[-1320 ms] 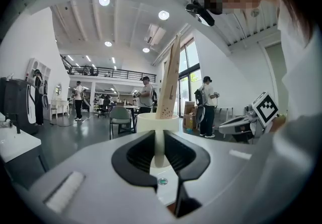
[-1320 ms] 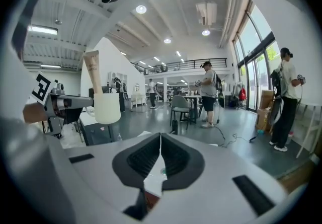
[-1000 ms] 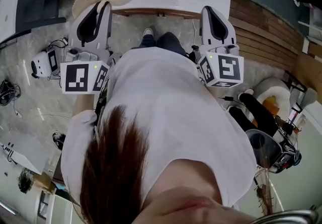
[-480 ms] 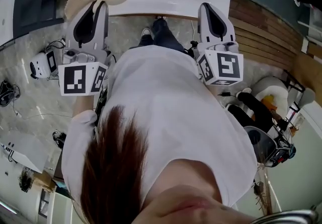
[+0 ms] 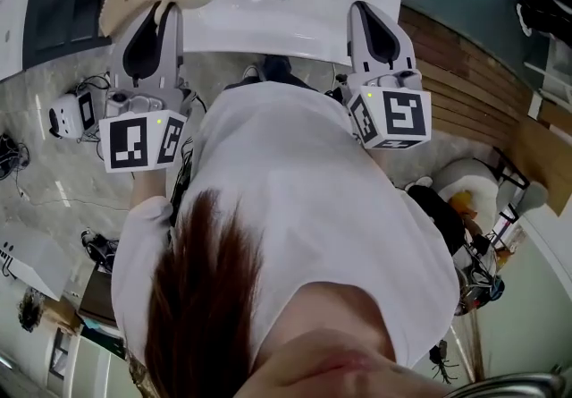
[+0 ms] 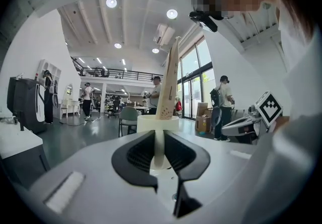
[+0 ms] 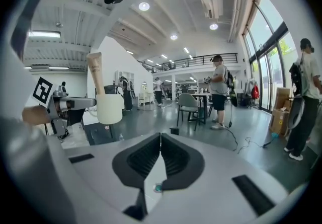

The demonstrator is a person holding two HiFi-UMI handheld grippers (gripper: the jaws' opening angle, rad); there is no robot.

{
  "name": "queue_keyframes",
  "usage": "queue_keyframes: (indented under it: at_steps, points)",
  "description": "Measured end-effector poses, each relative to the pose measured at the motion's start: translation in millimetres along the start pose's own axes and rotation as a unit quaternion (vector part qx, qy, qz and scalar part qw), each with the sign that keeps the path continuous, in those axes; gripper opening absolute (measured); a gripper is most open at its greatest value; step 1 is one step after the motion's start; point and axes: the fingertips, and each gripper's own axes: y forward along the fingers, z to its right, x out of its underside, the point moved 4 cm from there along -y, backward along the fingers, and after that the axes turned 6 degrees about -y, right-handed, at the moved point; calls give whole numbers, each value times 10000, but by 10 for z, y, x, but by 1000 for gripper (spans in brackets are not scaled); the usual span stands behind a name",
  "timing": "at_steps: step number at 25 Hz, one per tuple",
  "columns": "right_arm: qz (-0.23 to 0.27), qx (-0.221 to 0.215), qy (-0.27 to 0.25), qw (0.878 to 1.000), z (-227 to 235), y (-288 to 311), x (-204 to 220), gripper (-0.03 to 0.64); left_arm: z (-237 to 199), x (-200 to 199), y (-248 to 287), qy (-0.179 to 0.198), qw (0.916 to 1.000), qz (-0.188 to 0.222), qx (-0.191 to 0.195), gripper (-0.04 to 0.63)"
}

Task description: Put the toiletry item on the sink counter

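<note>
One cream tube point(image 7: 95, 71), its print unreadable, stands in the cup point(image 7: 109, 109).

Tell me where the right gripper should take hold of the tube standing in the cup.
Take the tube by its upper body, above the cup rim, probably from above: it stands nearly upright, lower end sunk in the cup, whose side the left gripper clamps.
</note>
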Motion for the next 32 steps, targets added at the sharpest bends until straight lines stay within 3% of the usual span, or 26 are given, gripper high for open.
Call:
queue_keyframes:
  at_steps: [6, 11, 18, 32]
  points:
    - [44, -260, -24, 9996, 304, 219, 54, 11, 68, -45, 259, 98, 9993, 172, -322, 54]
    - [-15, -348, -30, 9994, 531, 261, 150, 11, 246, -36, 407, 139, 9991, 182, -348, 54]
    - [8, -253, 87, 9996, 643, 223, 170, 11, 275, -39, 472, 188, 9992, 53, -356, 54]
    - [79, 236, 206, 9995, 745, 183, 103, 11, 164, -208, 644, 203, 9995, 215, -78, 54]
